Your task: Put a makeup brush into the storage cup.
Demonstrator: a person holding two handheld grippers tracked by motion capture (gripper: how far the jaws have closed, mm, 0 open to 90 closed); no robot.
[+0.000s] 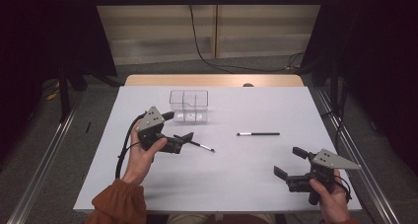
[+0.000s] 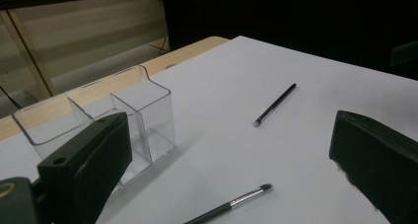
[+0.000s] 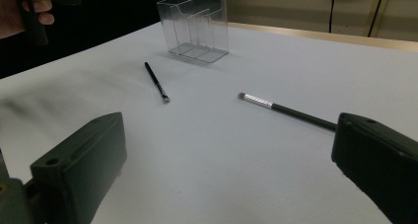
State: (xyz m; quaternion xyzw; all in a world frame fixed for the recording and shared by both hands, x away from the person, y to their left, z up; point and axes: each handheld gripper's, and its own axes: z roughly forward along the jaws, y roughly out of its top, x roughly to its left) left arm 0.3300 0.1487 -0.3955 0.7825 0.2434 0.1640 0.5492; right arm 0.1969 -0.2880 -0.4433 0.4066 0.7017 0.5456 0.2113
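Observation:
Two thin black makeup brushes lie on the white table (image 1: 231, 184). The first brush (image 1: 196, 143) (image 2: 231, 204) (image 3: 155, 81) rests just past my left gripper (image 1: 185, 140) (image 2: 231, 135), which is open and holds nothing. The second brush (image 1: 258, 133) (image 2: 275, 104) (image 3: 286, 110) lies mid-table, its handle end passing behind one jaw in the right gripper view. My right gripper (image 1: 289, 161) (image 3: 229, 135) stands open and empty near the front right. A clear plastic organiser (image 1: 189, 105) (image 2: 98, 120) (image 3: 194, 26) with open compartments stands at the back, beside the left gripper.
The table's wooden far edge (image 1: 212, 80) meets a wall with a hanging cable (image 1: 197, 41). Dark curtains flank both sides, and metal rails (image 1: 44, 155) run along the floor. A hand (image 3: 22, 12) with the left gripper appears top left in the right gripper view.

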